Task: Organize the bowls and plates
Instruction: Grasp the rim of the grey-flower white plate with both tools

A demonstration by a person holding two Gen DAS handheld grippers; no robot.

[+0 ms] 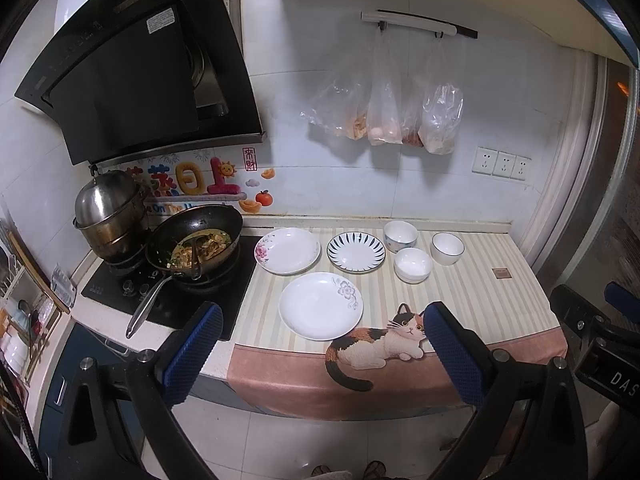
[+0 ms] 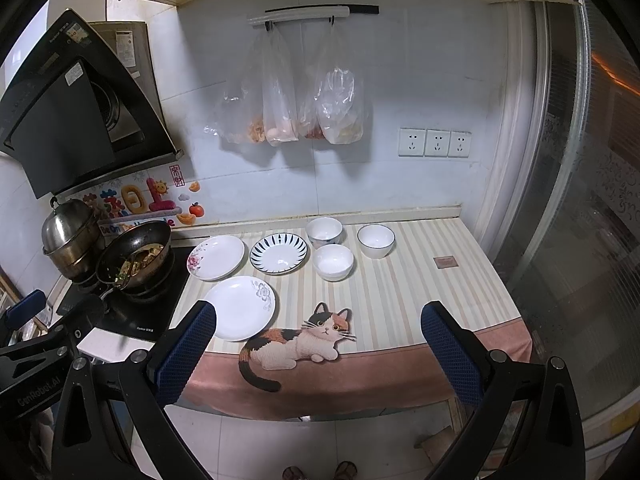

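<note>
Both tongs, left tongs [image 1: 322, 336] and right tongs [image 2: 318, 332], hang spread wide and empty before the table [image 2: 420, 300], the grey-flowered plate [image 1: 321, 306] lying just ahead of the left, bowls [image 2: 333, 262] beyond.

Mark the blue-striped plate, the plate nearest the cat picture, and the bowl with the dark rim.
blue-striped plate [image 1: 356, 251]: left wrist view, white centre.
grey-flower plate [image 2: 240, 308]: right wrist view, bare middle, nearest the cat.
dark-rimmed bowl [image 2: 375, 241]: right wrist view, inside of the bowl.
</note>
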